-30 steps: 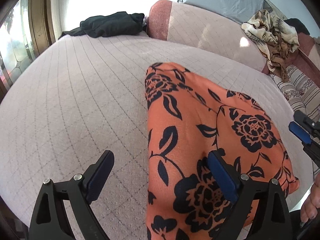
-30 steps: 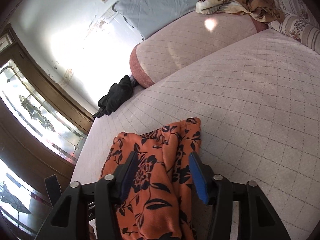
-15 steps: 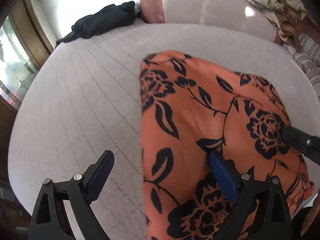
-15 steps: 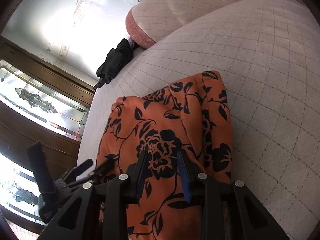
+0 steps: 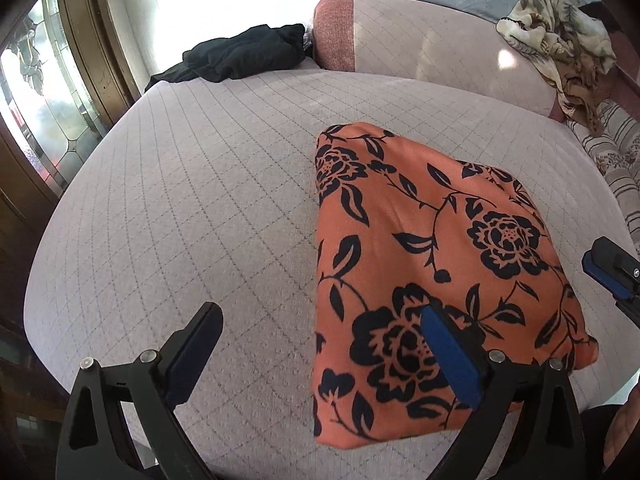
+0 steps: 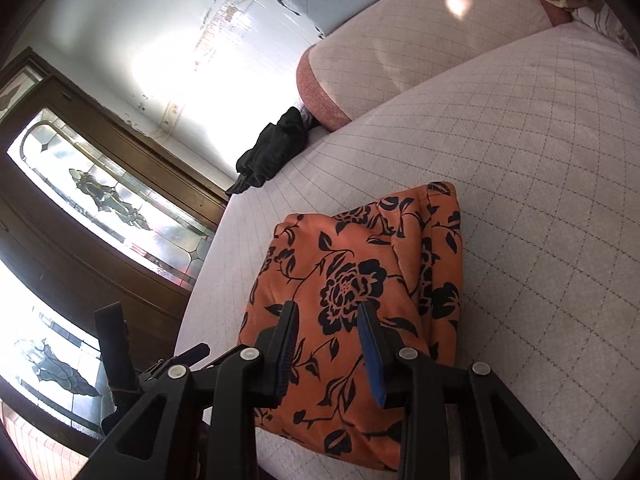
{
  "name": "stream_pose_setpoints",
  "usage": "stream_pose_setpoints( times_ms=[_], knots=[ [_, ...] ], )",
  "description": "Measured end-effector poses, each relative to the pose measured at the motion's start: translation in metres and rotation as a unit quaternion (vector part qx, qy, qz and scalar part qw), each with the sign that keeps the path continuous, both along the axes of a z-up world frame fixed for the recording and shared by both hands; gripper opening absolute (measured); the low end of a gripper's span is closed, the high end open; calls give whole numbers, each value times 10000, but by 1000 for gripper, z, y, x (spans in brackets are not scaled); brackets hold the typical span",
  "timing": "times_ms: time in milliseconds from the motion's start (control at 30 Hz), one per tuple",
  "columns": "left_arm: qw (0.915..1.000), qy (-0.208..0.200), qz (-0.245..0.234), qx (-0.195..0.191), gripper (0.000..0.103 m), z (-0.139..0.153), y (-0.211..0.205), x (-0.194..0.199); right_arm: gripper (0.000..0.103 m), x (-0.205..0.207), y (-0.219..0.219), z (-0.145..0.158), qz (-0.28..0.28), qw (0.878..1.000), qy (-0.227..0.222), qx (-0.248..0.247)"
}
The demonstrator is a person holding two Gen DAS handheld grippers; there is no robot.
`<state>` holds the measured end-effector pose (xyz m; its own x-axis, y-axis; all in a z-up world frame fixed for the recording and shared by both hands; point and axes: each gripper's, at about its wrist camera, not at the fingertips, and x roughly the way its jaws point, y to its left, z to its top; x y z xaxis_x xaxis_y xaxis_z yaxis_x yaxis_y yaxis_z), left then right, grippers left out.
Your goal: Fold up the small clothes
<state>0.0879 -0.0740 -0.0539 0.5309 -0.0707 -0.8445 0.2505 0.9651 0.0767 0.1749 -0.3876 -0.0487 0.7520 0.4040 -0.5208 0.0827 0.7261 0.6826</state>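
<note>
On quilted bed [image 5: 208, 200]: folded orange floral garment [image 5: 432, 248]; no readable writing; both jaws apart, empty.

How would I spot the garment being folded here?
Start at the wide pale quilted sofa seat. Near its front edge lies a folded orange cloth with black flowers. The crumpled black garment at the back corner is plain and dark.
</note>
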Motion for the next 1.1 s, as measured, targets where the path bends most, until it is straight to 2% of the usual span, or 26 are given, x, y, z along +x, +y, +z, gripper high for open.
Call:
stream_pose_setpoints(
  times_ms=[133, 167, 233, 267, 300, 400, 467, 567, 600, 633, 667, 700, 767, 833, 900, 1100],
  knots=[
    [9996, -115, -169, 192, 100, -2, 0, -19, 34, -12, 9, -1, 172, 9997, 127, -97],
    [9991, -19, -240, 359, 100, -9, -4, -19, 34, -13, 13, -8, 219, 9992, 324, -110],
    [9964, 343, -300, 708, 100, -32, -10, -17, 33, -13, 18, -33, 353, 9942, 1008, -158],
    [9967, 444, -298, 618, 100, -36, -9, -17, 33, -14, 19, -42, 306, 9913, 1261, -232],
    [9975, 429, -224, 507, 100, -36, -5, -18, 33, -16, 18, -44, 239, 9915, 1265, -212],
    [9983, 318, -206, 450, 100, -23, -5, -22, 33, -24, 13, -36, 197, 9941, 1063, -104],
    [9986, 73, -239, 461, 100, -6, -6, -28, 33, -31, 8, -30, 81, 9962, 862, -56],
    [9983, -354, -229, 396, 100, 26, -6, -40, 34, -48, -2, -9, -241, 9992, 258, -186],
    [9978, -493, -213, 377, 100, 38, -7, -44, 38, -54, -5, -2, -360, 9990, 77, -235],
    [9972, -642, -204, 339, 100, 50, -7, -49, 61, -61, -7, 3, -479, 9985, -77, -272],
    [9963, -785, -192, 295, 100, 61, -9, -54, 74, -66, -7, 9, -607, 9975, -188, -308],
    [9952, -937, -174, 244, 100, 73, -8, -57, 81, -73, -8, 15, -738, 9961, -331, -345],
    [9924, -1219, -121, 140, 100, 93, -8, -65, 81, -88, -6, 25, -888, 9927, -609, -552],
    [9897, -1431, -55, 30, 100, 108, -4, -71, 81, -100, -1, 33, -1096, 9876, -644, -923],
    [9870, -1604, 60, -65, 100, 119, 0, -79, 81, -109, 2, 38, -1135, 9867, -622, -983],
    [9828, -1800, 209, -353, 100, 135, 14, -86, 81, -131, 12, 57, -1355, 9814, -574, -1232]
  ],
)
